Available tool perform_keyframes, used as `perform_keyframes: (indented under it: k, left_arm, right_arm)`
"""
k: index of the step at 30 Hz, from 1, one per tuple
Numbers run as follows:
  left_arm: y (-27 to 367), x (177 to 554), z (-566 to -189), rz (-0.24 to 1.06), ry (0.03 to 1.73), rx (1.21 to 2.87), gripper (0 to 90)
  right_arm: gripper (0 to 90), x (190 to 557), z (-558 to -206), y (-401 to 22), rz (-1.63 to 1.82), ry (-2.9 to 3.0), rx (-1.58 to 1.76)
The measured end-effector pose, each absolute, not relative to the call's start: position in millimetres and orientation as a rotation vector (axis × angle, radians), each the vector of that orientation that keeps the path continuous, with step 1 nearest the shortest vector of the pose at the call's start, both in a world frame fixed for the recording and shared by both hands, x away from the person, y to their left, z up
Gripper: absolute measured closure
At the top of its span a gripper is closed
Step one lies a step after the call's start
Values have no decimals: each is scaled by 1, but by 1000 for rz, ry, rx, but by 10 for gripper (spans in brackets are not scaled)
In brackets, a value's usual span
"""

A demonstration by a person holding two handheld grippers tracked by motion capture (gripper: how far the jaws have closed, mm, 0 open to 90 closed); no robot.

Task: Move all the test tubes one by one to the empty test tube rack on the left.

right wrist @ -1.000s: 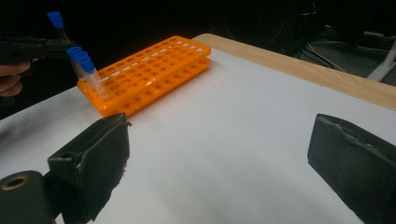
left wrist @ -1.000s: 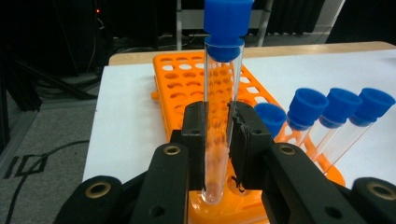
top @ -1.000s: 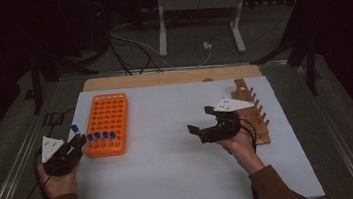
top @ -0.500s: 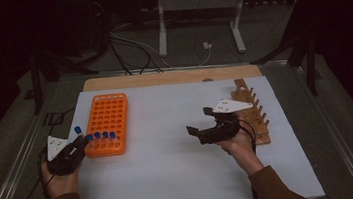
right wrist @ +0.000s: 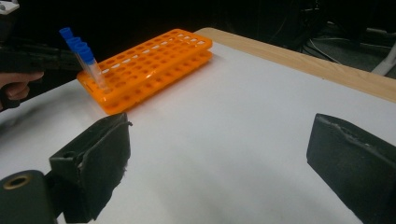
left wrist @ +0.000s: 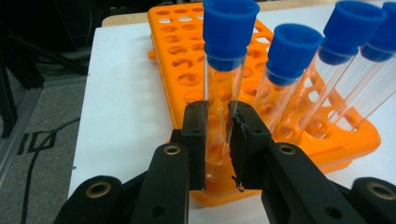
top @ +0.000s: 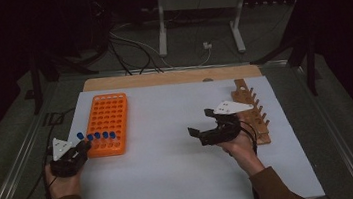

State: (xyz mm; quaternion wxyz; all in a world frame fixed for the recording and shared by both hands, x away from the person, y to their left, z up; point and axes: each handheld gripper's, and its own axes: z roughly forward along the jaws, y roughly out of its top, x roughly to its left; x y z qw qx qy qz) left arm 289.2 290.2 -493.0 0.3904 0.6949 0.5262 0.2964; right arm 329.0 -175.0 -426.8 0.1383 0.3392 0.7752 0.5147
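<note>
The left gripper (left wrist: 217,135) is squeezing a clear tube w/ a blue cap (left wrist: 223,84), its two black pads pressing on the glass from both sides, about halfway down. The tube is standing upright at the near left corner of the orange rack (left wrist: 187,60); its bottom end is sitting behind the pads, so I can't tell if it is in a hole or just above one. Three more blue-capped tubes (left wrist: 285,79) are standing in the rack's near row, right beside the held one, leaning a bit in the left gripper view; the far-right one is getting cut off by the pic edge. In the high view the left gripper (top: 77,151) is sitting at the rack's (top: 108,122) near left corner, on the white table sheet (top: 173,180). The right gripper (top: 203,126) is hanging wide open over the bare sheet, holding nothing, well apart from the rack & near a wooden peg rack (top: 252,113), which the hand is partly covering. The room behind is too dark to make out.
</note>
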Motion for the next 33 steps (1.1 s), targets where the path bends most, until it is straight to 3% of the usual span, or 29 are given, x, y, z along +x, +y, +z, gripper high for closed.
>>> perform_keyframes:
  k: [20, 24, 30, 33]
  left_arm:
    - [292, 287, -497, 720, 1357, 1752, 763]
    - [296, 284, -495, 714, 1363, 1718, 626]
    - [305, 273, -490, 692, 1346, 1646, 532]
    - [305, 267, -483, 689, 1308, 1610, 440]
  right_arm:
    - [64, 327, -434, -178, 1484, 2242, 996]
    - [64, 327, -433, -180, 1484, 2236, 1000]
    - [64, 324, -432, -184, 1457, 2212, 991]
    - [64, 321, -432, -189, 1420, 2182, 981]
